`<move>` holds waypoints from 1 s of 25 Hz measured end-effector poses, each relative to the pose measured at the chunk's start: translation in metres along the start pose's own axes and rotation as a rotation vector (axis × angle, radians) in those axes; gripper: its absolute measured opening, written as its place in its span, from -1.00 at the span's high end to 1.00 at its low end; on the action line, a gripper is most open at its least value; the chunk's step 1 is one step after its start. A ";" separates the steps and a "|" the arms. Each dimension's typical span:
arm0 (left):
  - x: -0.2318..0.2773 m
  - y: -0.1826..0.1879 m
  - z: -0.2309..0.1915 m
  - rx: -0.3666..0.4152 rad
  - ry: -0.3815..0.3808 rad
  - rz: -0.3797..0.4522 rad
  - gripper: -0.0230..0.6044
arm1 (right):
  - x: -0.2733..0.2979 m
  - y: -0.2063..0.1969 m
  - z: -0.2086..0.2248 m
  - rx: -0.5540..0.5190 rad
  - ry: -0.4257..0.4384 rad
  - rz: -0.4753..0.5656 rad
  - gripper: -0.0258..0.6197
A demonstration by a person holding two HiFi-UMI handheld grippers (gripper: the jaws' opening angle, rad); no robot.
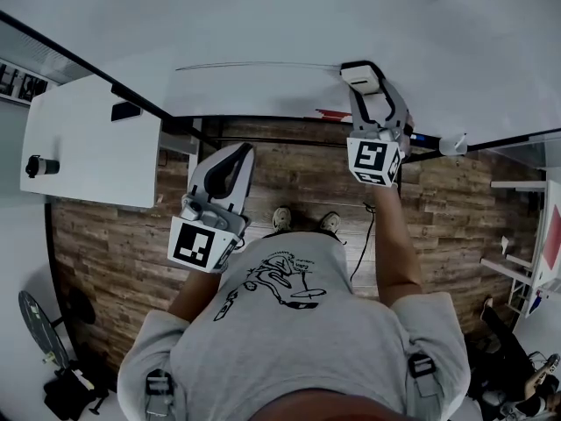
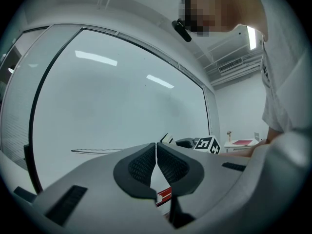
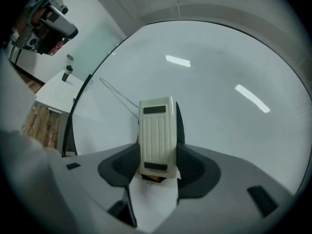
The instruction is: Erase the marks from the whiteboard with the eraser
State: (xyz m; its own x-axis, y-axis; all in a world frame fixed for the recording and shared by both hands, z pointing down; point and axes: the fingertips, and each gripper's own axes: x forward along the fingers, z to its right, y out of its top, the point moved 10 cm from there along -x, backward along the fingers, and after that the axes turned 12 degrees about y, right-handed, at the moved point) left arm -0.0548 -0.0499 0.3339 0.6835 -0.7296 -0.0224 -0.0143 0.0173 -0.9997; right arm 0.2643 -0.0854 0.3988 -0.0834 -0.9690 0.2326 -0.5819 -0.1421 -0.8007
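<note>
The whiteboard (image 1: 289,24) stands upright in front of me and carries one thin dark line (image 1: 254,64) running sideways. My right gripper (image 1: 366,75) is shut on a cream ribbed eraser (image 1: 361,74), which sits at the line's right end, against or very near the board. From the right gripper view the eraser (image 3: 157,133) stands between the pads and the line (image 3: 119,97) runs off to the upper left. My left gripper (image 1: 237,154) is shut and empty, held lower and back from the board. Its pads meet in the left gripper view (image 2: 156,150), with the line (image 2: 97,150) beyond.
A white table (image 1: 88,143) with a dark cup (image 1: 39,166) on it stands at the left. A red item (image 1: 333,113) lies on the ledge under the board. Wooden floor (image 1: 289,174) lies below me, and shelving (image 1: 526,235) stands at the right.
</note>
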 end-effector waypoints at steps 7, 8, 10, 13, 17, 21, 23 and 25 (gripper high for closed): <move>-0.011 0.003 -0.008 -0.002 0.036 -0.004 0.84 | 0.029 -0.002 -0.047 -0.088 0.046 0.004 0.19; -0.012 0.003 -0.010 -0.001 0.041 0.003 0.84 | 0.032 -0.002 -0.052 -0.103 0.047 -0.001 0.19; -0.017 0.004 -0.011 0.000 0.049 0.009 0.84 | 0.034 -0.003 -0.057 -0.117 0.040 -0.008 0.18; -0.021 0.004 -0.013 0.000 0.054 0.009 0.84 | 0.033 -0.002 -0.058 -0.121 0.041 -0.018 0.18; -0.017 0.009 -0.009 -0.005 0.047 0.028 0.84 | 0.029 0.000 -0.057 -0.184 0.074 -0.054 0.18; -0.013 0.015 -0.007 -0.012 0.025 0.053 0.84 | 0.012 0.016 -0.054 -0.185 0.095 -0.051 0.18; -0.010 0.017 -0.007 -0.017 0.011 0.069 0.84 | 0.002 0.028 -0.049 -0.186 0.092 -0.031 0.18; -0.008 0.016 -0.008 -0.016 0.007 0.068 0.84 | -0.006 0.041 -0.039 -0.186 0.085 -0.014 0.18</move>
State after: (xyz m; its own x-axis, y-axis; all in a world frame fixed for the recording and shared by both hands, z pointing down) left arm -0.0664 -0.0488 0.3176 0.6752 -0.7321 -0.0898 -0.0723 0.0555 -0.9958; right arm 0.2092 -0.0773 0.3867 -0.1381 -0.9454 0.2951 -0.7221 -0.1078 -0.6833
